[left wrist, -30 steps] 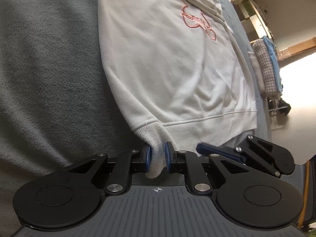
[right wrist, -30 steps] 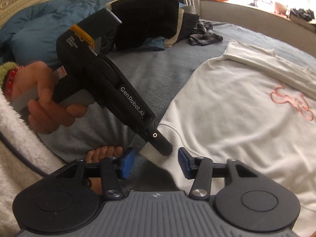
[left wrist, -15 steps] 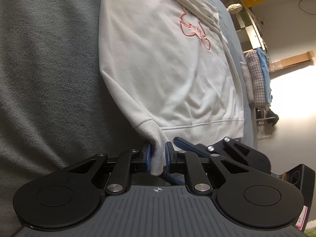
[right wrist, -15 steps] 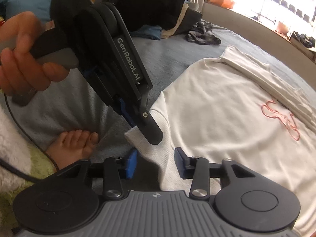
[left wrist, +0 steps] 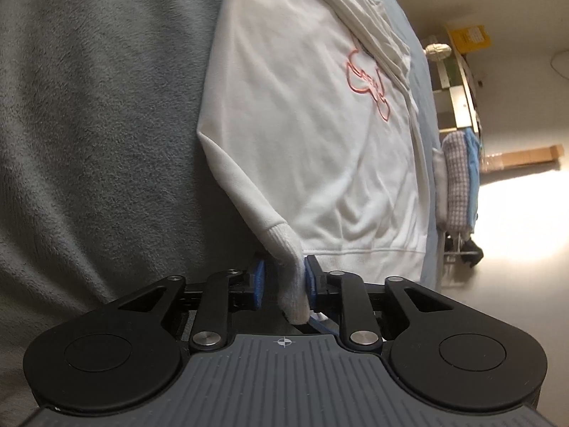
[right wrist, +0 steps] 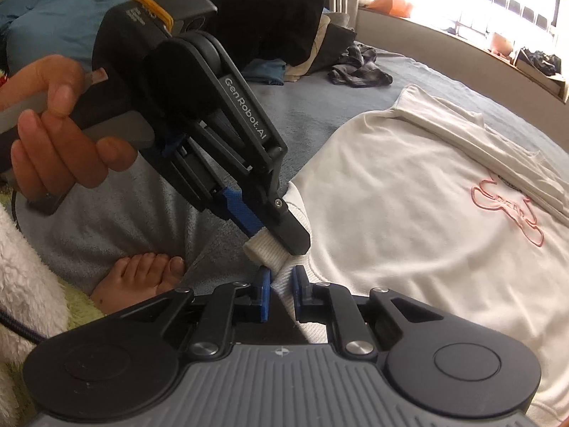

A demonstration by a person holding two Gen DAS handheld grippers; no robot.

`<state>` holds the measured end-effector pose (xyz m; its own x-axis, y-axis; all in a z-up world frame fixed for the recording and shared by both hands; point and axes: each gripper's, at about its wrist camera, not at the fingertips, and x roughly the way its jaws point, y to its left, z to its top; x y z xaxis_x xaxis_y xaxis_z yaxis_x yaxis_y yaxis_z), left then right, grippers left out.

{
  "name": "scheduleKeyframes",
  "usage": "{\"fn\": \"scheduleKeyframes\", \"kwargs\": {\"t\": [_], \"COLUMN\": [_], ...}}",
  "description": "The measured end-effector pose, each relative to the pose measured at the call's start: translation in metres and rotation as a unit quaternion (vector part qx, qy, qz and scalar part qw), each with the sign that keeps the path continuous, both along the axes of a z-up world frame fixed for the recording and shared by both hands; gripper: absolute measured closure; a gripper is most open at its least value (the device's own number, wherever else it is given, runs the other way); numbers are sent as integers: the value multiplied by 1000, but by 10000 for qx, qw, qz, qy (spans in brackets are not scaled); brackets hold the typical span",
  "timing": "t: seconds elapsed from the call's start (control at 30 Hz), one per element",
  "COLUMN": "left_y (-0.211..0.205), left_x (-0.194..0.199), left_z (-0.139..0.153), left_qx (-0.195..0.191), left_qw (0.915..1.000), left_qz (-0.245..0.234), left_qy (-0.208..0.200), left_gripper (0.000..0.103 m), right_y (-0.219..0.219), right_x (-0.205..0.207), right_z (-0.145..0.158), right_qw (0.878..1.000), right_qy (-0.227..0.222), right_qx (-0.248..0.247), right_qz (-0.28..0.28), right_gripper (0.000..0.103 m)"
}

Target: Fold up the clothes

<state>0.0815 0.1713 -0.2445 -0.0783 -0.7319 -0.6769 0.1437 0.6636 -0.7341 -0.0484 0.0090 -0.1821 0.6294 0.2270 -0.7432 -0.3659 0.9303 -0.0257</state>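
1. ribbed cuff of a white sweatshirt sleeve (left wrist: pixel 290 277) is seen between the blue pads of the left gripper (left wrist: pixel 282 279); the jaws stand narrow, with the cuff touching the right pad and a small gap left at the other.
2. in the right wrist view, the left gripper (right wrist: pixel 274 227) is seen clamped on that cuff (right wrist: pixel 265 251), and is held by a bare hand (right wrist: pixel 60 131).
3. the right gripper (right wrist: pixel 281 293) is closed to a narrow gap on the ribbed white hem (right wrist: pixel 282 281), just below the cuff.
4. a bare foot (right wrist: pixel 138 281) is seen beside a fluffy white sleeve (right wrist: pixel 25 291), at the bed's edge.
5. the white sweatshirt with a pink outline print (right wrist: pixel 409 220) is laid flat on a grey fleece blanket (left wrist: pixel 89 124), its other sleeve folded across the top.
6. farther off, a pile of dark clothes (right wrist: pixel 291 28) and a blue duvet (right wrist: pixel 46 17) are seen on the bed.
7. a rack of folded checked and blue cloths (left wrist: pixel 458 181) is seen beyond the bed.
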Motion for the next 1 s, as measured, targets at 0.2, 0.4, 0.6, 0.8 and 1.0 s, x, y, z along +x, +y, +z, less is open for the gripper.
{"fn": "scheduleKeyframes", "kwargs": {"t": [0.2, 0.4, 0.6, 0.8, 1.0], "left_y": [-9, -20, -23, -27, -34], "left_x": [3, 3, 1, -1, -6], "left_z": [-7, -11, -16, -17, -11], "left_qx": [36, 23, 82, 219, 521], "left_qw": [9999, 9999, 9998, 9996, 9963], "left_qz": [-2, -95, -103, -202, -531], "left_qy": [96, 131, 129, 14, -428], "left_gripper": [73, 72, 78, 89, 90], "right_y": [-4, -6, -10, -18, -46], "right_x": [0, 0, -1, -2, -13], "right_z": [2, 4, 6, 10, 25], "right_qw": [9999, 9997, 9991, 9969, 9864], "right_qy": [16, -35, -67, 77, 70], "right_qx": [140, 232, 391, 768, 1572], "right_qz": [-80, -102, -121, -181, -470], "right_gripper": [90, 90, 90, 87, 69]}}
